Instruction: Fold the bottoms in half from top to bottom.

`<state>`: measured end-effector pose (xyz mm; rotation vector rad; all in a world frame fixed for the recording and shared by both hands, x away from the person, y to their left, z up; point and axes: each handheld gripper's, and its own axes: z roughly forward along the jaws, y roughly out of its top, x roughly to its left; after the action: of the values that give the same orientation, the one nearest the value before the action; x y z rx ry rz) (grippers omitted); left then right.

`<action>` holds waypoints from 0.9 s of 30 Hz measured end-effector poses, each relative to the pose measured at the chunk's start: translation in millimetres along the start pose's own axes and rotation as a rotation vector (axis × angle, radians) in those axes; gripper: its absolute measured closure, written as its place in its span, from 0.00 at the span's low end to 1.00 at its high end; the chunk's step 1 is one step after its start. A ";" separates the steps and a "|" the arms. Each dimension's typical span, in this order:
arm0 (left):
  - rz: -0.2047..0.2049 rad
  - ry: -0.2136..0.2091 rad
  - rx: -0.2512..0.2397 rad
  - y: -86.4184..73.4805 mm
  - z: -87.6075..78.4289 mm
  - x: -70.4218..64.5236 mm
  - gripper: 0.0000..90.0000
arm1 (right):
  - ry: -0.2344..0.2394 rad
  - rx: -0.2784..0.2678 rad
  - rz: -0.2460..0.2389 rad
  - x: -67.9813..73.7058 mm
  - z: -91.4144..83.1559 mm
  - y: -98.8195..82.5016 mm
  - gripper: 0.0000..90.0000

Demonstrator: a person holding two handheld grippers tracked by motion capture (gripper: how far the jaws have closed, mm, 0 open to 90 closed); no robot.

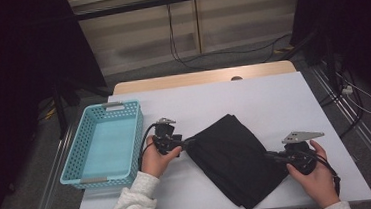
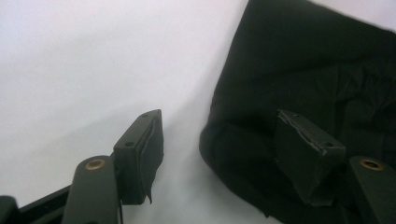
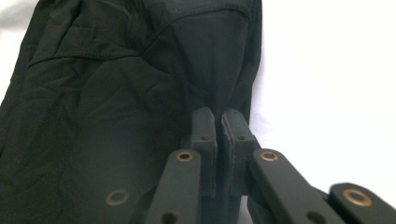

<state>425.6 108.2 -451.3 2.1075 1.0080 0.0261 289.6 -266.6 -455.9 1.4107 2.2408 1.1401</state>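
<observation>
A black folded cloth (image 1: 230,156) lies on the white table (image 1: 273,97), slanting from the middle toward the front edge. My left gripper (image 1: 188,142) sits at the cloth's left corner, held in a hand with a grey sleeve. In the left gripper view the gripper (image 2: 222,149) is open; the cloth's (image 2: 317,70) rounded corner lies between the jaws and under the right pad, and the pads do not press it. My right gripper (image 1: 271,156) is at the cloth's right edge. Its jaws (image 3: 218,135) are pressed together on the edge of the cloth (image 3: 116,93).
A light blue plastic basket (image 1: 83,137) stands at the table's left edge, close to my left hand, with nothing in it. Bare white tabletop stretches behind the cloth and to its right. Cables trail on the floor beyond the table.
</observation>
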 end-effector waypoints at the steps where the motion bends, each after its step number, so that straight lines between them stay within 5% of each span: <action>1: -0.005 -0.001 -0.001 -2.8 1.2 -1.2 0.36 | 0.001 0.001 -0.001 0.0 0.1 -0.2 0.95; 5: -0.006 -0.007 -0.001 -8.3 1.8 -6.4 0.39 | -0.001 0.003 0.000 0.2 0.5 -0.6 0.95; 6: -0.010 -0.019 0.017 -7.6 2.2 -8.8 0.51 | -0.001 0.006 0.000 0.2 1.2 -0.7 0.95; 9: -0.013 -0.028 0.024 -7.7 3.8 -12.3 0.55 | -0.003 0.004 -0.003 0.7 1.6 -0.7 0.95; 12: -0.042 -0.055 0.047 -7.5 5.6 -15.4 0.73 | -0.003 0.004 -0.002 0.8 1.7 -0.7 0.95; 19: -0.061 -0.069 0.058 -0.8 0.7 -11.1 0.94 | -0.004 0.003 -0.002 1.0 1.6 -0.8 0.95; 27: -0.088 -0.038 0.047 17.4 -9.2 7.4 0.95 | 0.003 -0.009 -0.026 9.0 8.8 3.8 0.95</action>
<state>438.9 112.6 -435.6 2.0959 1.0873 -0.0818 292.7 -253.9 -457.3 1.3734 2.2469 1.1433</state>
